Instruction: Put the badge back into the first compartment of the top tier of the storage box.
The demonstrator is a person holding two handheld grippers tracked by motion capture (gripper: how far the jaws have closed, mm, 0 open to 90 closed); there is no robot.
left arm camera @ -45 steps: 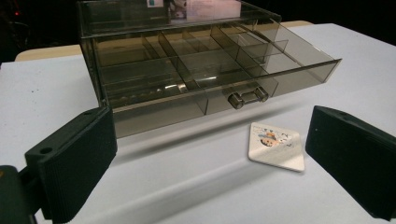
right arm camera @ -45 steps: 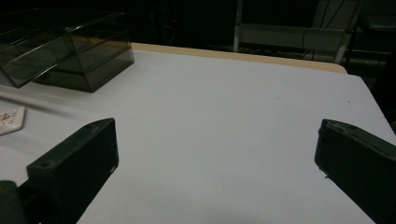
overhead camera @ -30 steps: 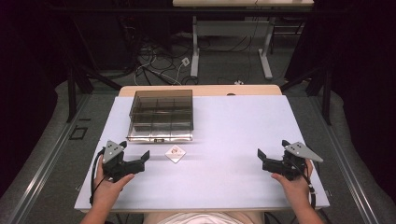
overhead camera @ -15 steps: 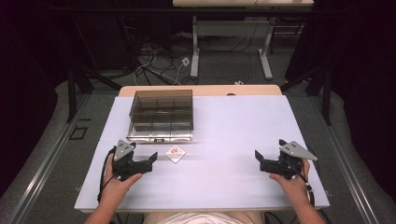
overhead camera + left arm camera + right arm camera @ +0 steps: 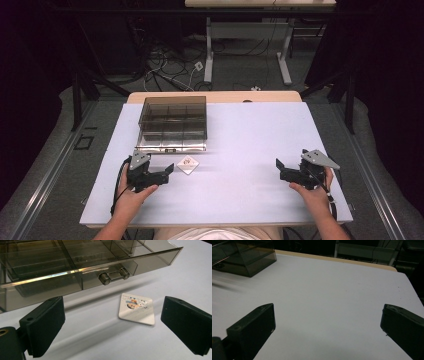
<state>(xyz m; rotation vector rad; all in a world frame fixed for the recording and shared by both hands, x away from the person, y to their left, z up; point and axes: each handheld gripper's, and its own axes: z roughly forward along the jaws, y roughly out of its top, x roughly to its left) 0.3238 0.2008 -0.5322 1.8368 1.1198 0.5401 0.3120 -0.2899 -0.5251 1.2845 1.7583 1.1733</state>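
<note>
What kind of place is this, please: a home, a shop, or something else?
Probably a lab or recording workspace. A white table holds only a smoky compartment box and a small card; cables lie loose on the floor, and another desk frame stands behind.

High view looks down over the table (image 5: 250,150); both gripper views skim low, sharing the smoky box (image 5: 75,262).

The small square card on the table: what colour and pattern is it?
White card with a small orange-and-dark printed picture; clearest in the left gripper view.
</note>
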